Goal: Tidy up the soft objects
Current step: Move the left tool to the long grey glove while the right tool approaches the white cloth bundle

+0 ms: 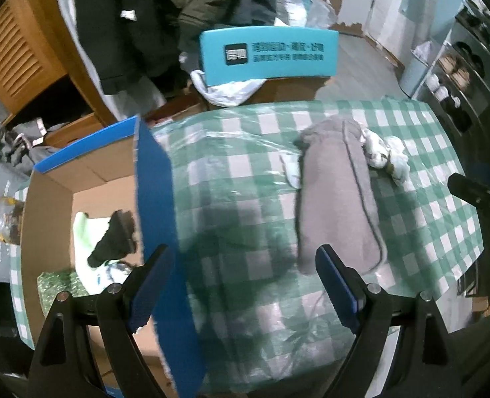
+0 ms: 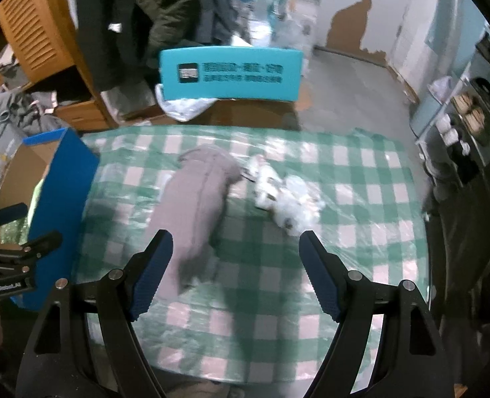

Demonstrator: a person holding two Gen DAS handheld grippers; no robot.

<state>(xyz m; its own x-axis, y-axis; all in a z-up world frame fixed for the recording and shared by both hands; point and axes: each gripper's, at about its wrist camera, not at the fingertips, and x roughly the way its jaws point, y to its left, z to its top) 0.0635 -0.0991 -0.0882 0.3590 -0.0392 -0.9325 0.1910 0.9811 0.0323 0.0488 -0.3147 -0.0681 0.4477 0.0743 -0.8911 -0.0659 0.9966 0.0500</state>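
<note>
Green-and-white checked plastic covers the desk [image 2: 361, 179], which fills most of both views. At its left edge stands an open cardboard box [image 1: 49, 199] with blue outer walls; inside it already lie a pale green item and a dark one, too small to identify.

On the cloth lies a long grey fabric piece [image 2: 195, 205], folded or rolled into a thick strip. Its long axis runs away from the cameras, roughly in line with the fingers of each tool. Just beside its far right end sits a crumpled white bundle [image 2: 288, 199], perhaps socks or a small cloth; the two appear to touch.

The right tool [image 2: 235, 275] hovers above the desk with fingers spread wide and empty; the grey strip lies ahead and slightly left of it, its near end by the left finger. The left tool [image 1: 245, 288] is likewise spread and empty, straddling the box wall, with the grey strip ahead and to its right. Both look about equally near; the left is closer to the box.

Behind the desk, a teal chair back [image 1: 268, 56] carries a dark logo square and two lines of Chinese characters, too blurred to read. White lettering on the left tool's body, seen from the right wrist, is also unclear.
</note>
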